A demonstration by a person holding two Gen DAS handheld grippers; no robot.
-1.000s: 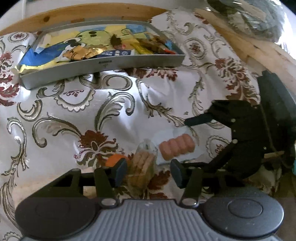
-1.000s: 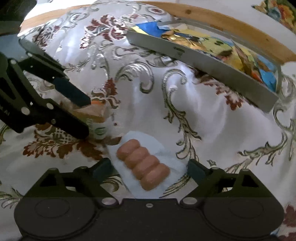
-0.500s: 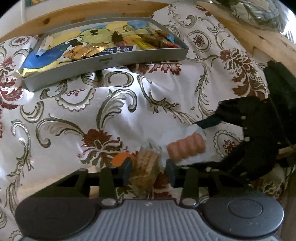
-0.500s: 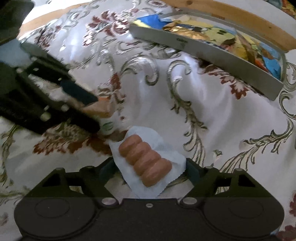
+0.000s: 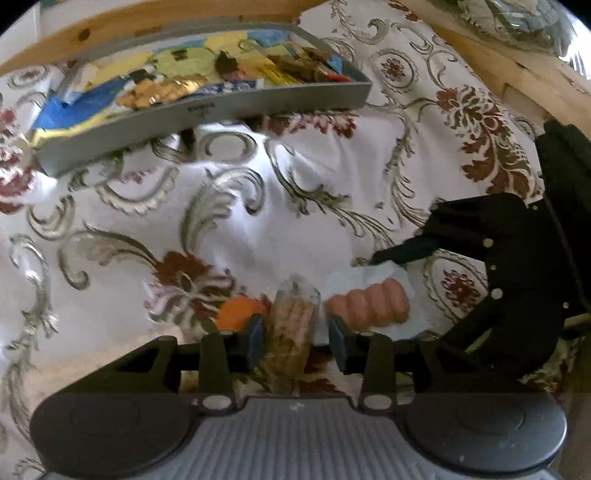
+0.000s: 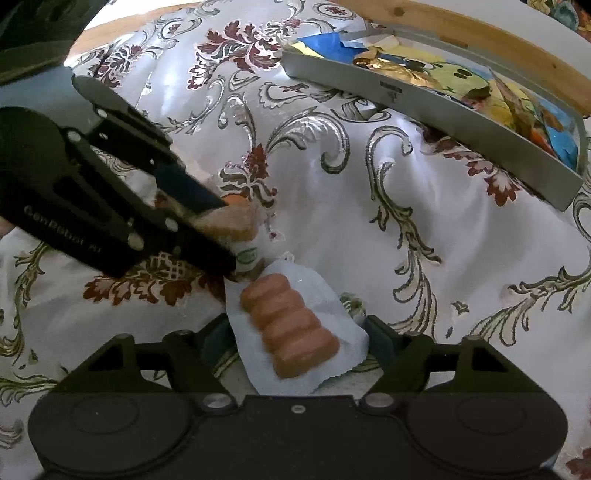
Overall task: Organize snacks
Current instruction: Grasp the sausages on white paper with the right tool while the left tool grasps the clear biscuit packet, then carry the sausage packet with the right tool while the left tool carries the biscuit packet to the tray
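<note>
A clear pack of round biscuits stands between the fingers of my left gripper, which is shut on it. From the right wrist view, that left gripper comes in from the left and pinches the same biscuit pack. My right gripper is shut on the edges of a white packet of pink ridged wafers. The wafer packet lies just right of the biscuits. An orange snack sits behind the left finger. The grey tray of colourful snacks is farther back.
The tray's wall is at the upper right in the right wrist view. A floral white cloth covers the table. A wooden edge runs behind the tray. A grey-green bag lies at the far right corner.
Both grippers have narrowed onto their packets. The left one closed on the biscuits and the right one on the wafer packet. The tray now looks closer in both views.
</note>
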